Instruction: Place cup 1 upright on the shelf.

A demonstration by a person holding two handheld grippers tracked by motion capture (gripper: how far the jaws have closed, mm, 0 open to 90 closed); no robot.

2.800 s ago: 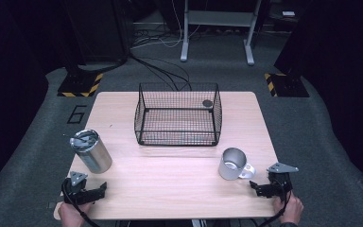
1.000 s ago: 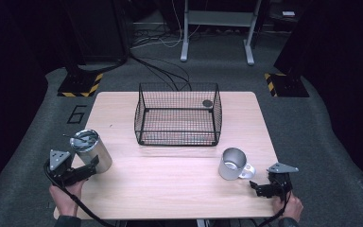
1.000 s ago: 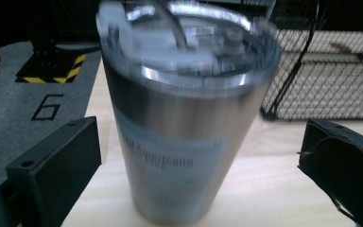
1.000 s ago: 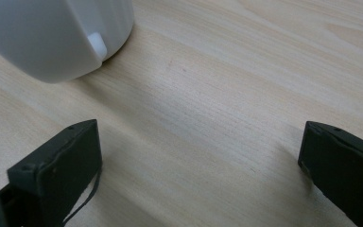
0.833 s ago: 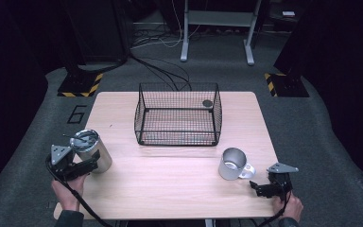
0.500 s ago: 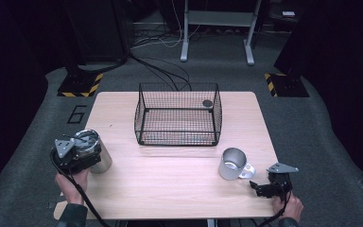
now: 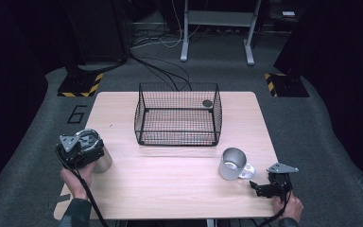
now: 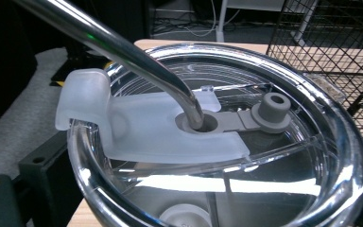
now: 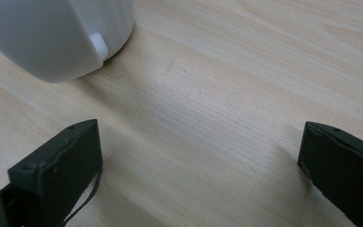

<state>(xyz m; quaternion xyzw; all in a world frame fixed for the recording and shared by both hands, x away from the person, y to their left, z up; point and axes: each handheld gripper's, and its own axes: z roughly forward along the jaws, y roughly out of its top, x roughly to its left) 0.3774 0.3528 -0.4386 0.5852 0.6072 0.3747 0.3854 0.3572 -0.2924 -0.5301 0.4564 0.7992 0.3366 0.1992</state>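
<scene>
While the left gripper (image 7: 82, 147) sits right over the top of the steel tumbler (image 7: 101, 161) at the table's left edge, its jaws stand on either side of the cup, one dark jaw showing low at the left of the left gripper view; whether they press on it or just stand around it cannot be told. From that camera the tumbler has a clear plastic lid (image 8: 217, 142) with a frosted flap and a grey plug, and a bent metal straw (image 8: 123, 52) goes through its middle hole. The tumbler stands upright on the wooden table (image 7: 179, 189).

Resting low on the table near its right front corner, the right gripper (image 7: 264, 188) has its jaws spread wide, holding nothing. Just beyond it stands a metal mug (image 7: 232, 164), handle turned toward that gripper. A black wire basket (image 7: 177, 115) stands at the table's middle back.
</scene>
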